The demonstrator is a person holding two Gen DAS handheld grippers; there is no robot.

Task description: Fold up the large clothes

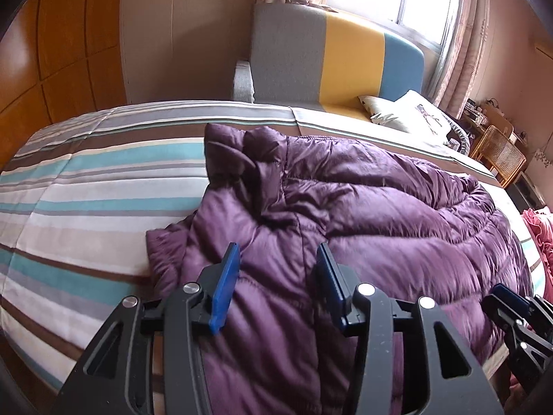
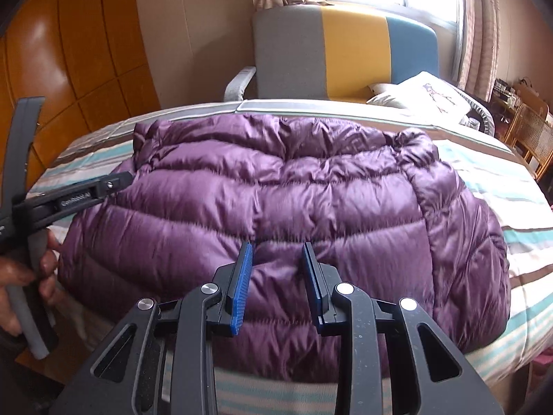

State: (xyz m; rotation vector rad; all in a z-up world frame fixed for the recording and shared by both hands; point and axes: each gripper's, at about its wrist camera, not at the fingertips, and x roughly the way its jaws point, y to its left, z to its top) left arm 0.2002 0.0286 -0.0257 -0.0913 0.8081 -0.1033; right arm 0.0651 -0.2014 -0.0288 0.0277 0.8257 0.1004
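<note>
the left hand-held gripper (image 1: 278, 254) is hovering with fingers spread wide, gripping nothing, over the purple down jacket (image 2: 276, 200) lying on the striped bed (image 1: 86, 186). the right hand-held gripper (image 2: 278, 252) is hanging likewise parted and empty.

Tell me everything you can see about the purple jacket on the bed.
The purple jacket is a glossy, quilted puffer, padded in horizontal channels. It lies spread flat on the striped bedspread, one sleeve crumpled up at its far left side. Both grippers, left and right, hover open over its near edge, gripping nothing.
</note>
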